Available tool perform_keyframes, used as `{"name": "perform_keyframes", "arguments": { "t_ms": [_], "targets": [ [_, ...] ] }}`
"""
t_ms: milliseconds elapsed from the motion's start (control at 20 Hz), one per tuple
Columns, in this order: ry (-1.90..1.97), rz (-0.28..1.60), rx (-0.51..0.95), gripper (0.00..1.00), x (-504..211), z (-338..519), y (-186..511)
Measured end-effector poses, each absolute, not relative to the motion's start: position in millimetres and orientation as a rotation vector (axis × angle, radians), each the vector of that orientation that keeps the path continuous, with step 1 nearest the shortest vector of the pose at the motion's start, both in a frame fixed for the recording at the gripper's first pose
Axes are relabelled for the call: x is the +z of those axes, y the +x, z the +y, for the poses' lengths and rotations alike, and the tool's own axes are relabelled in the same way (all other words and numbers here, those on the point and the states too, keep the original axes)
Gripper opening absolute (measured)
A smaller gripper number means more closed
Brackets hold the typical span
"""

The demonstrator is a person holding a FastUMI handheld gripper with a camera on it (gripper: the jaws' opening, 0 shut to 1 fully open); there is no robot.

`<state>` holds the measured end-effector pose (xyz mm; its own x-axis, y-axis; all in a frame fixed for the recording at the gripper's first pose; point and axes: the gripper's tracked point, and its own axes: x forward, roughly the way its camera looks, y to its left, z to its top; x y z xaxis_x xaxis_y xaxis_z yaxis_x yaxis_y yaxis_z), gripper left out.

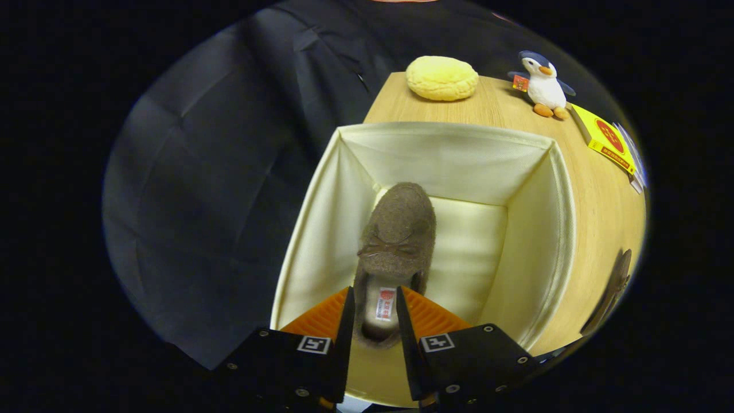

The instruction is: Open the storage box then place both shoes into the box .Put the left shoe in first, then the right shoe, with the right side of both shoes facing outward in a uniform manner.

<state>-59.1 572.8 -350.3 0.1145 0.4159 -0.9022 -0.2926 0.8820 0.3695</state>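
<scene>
1. Shoe (395, 241) inside open storage box (565, 229), toe toward far wall, close to left wall, heel end between fingers of gripper (373, 312).
2. Fingers pressed on both sides of heel collar, pinching it.
3. Risk: soft collar slipping out, shoe tipping over if released too high.
4. Second shoe (610, 292) waiting on desk (596, 201), right of box.

Wooden table (596, 206) carries open storage box (565, 229) near; yellow cushion (442, 78), penguin toy (543, 85), yellow book (606, 139) far; gripper (373, 318) fingers flank a shoe (397, 235).
</scene>
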Motion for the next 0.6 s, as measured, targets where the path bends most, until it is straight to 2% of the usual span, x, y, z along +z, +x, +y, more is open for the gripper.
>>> {"name": "perform_keyframes", "arguments": {
  "t_ms": [350, 450, 600],
  "targets": [
    [0.161, 1.215, 0.593, 0.82, -278.8, 505.2, -50.4],
    [0.174, 1.173, 0.578, 0.89, -266.0, 473.2, -48.0],
    [0.173, 1.137, 0.519, 0.93, -263.9, 414.2, -44.2]
  ]
}}
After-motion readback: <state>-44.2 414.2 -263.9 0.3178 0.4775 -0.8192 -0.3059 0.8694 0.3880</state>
